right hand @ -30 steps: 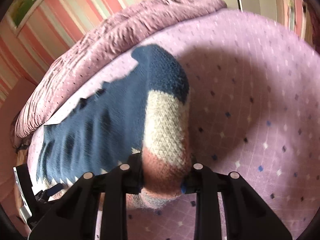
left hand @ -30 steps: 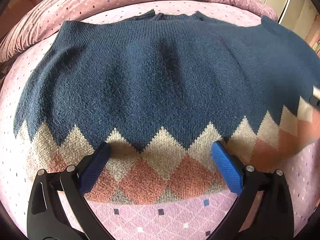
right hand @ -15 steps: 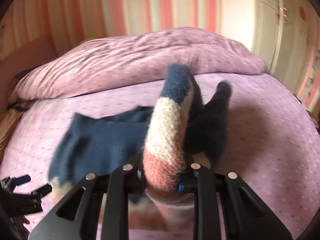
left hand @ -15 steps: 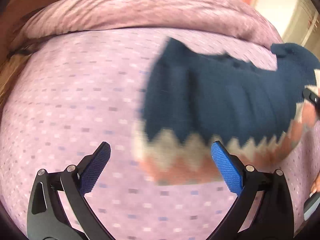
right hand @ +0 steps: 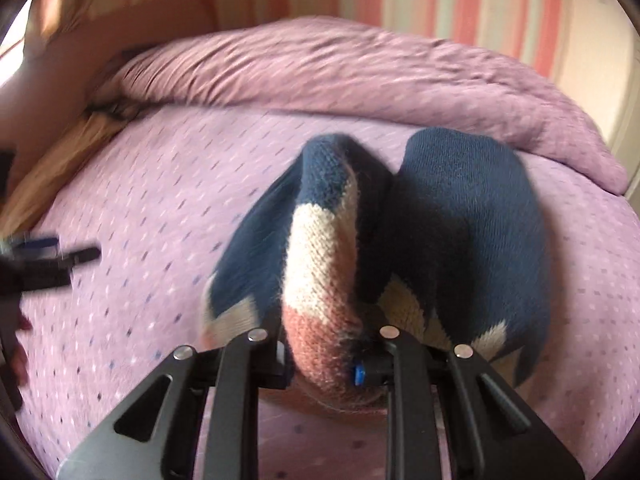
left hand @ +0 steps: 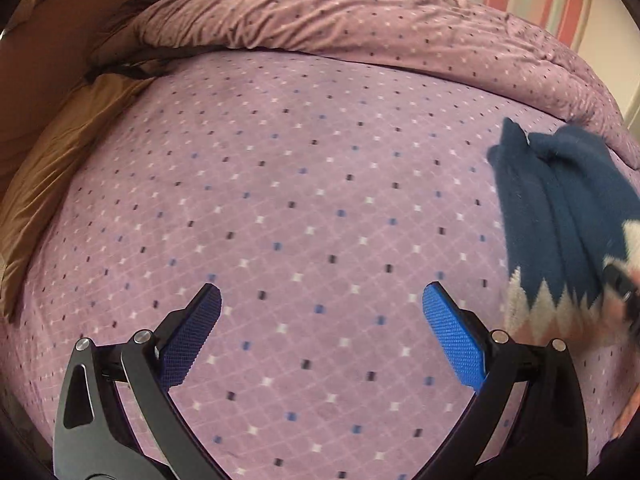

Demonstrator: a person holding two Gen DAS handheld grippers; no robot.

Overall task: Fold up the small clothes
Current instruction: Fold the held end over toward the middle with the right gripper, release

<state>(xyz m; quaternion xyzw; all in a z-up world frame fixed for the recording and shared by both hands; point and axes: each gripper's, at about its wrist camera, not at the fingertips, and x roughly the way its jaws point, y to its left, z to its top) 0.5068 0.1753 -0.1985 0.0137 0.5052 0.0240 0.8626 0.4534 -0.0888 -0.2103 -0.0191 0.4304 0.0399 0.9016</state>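
My right claw (right hand: 324,364) is clamped on the sweater (right hand: 320,264) hem — knit bunched ahead of it. My left claw (left hand: 320,336) gapes empty over the bed (left hand: 280,200), sweater off to its right.

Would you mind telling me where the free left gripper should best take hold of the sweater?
Grip the patterned hem of the sweater, coming from the left gripper's right. The right gripper already pinches one end of that hem, the rest hangs bunched, and the open edge nearest the left jaws is free.
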